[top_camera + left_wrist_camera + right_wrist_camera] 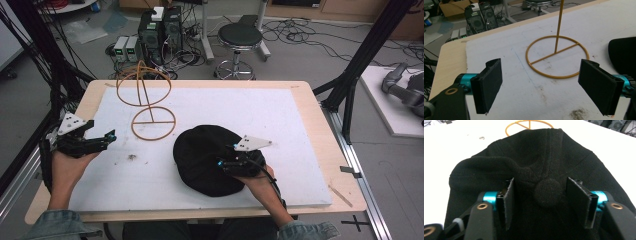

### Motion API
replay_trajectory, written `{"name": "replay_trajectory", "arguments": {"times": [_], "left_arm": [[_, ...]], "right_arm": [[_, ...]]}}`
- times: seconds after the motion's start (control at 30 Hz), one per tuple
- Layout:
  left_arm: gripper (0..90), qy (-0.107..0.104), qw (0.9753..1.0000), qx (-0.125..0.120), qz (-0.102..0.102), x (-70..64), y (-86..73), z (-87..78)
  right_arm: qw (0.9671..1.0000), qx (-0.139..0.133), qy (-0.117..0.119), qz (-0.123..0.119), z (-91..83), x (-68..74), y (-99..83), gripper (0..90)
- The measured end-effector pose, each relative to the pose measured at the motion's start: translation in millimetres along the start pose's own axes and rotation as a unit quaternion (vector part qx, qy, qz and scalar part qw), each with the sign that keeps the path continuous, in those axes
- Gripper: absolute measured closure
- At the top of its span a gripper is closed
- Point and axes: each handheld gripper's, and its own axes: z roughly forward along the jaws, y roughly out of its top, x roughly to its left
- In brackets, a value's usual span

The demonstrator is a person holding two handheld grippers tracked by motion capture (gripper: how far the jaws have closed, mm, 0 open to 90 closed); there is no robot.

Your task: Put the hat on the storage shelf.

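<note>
Black cap [207,157]: flat on the mat. Right gripper [539,195]: jaws spread astride its crown button, poised to pinch. Left gripper [107,137]: spread, idle beside the wire stand [150,102].

No readable text, labels, brands or nos. anywhere: black cap [205,155], gold wire stand [150,107], white table mat [280,120] all plain; floor boxes too small/blurred.

Past your bench [310,105] you have a stool [239,37], two computer towers [160,31], and cables [310,35] across the floor.
</note>
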Motion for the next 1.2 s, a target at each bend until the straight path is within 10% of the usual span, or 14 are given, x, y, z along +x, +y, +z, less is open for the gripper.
{"name": "replay_trajectory", "arguments": {"times": [0.5,1.2], "left_arm": [[19.9,0.000,1.0000,-0.001,0.000,0.4,0.7,-1.1],[19.9,0.003,1.0000,-0.008,-0.002,3.0,2.4,-5.4]], "right_arm": [[0.9999,-0.008,-0.006,-0.007,-1.6,3.3,0.7,69.2],[0.9976,-0.065,-0.026,0.001,-26.8,-1.8,19.4,71.9]]}}
